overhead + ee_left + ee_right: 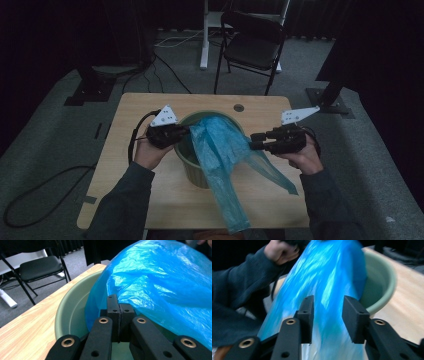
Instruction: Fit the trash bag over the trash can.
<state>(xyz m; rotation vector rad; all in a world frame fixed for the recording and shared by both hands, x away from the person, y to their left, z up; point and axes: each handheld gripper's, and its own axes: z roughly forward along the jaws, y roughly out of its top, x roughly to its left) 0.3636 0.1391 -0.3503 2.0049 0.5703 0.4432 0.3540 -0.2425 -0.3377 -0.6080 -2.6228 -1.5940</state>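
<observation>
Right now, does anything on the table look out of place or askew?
Yes: the thin blue plastic bag is not seated in the round green plastic bin. It drapes over the near rim and trails past the edge of the wooden table.

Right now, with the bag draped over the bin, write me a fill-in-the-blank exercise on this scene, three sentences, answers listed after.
1. The thin plastic bag that hangs over the rim of the green bin is ____ in colour.
2. The jaws of the left gripper are ____ against each other at the bag's edge.
3. Beyond the wooden table, on the grey floor, stands a black folding ____.

Missing words: blue; shut; chair
</observation>
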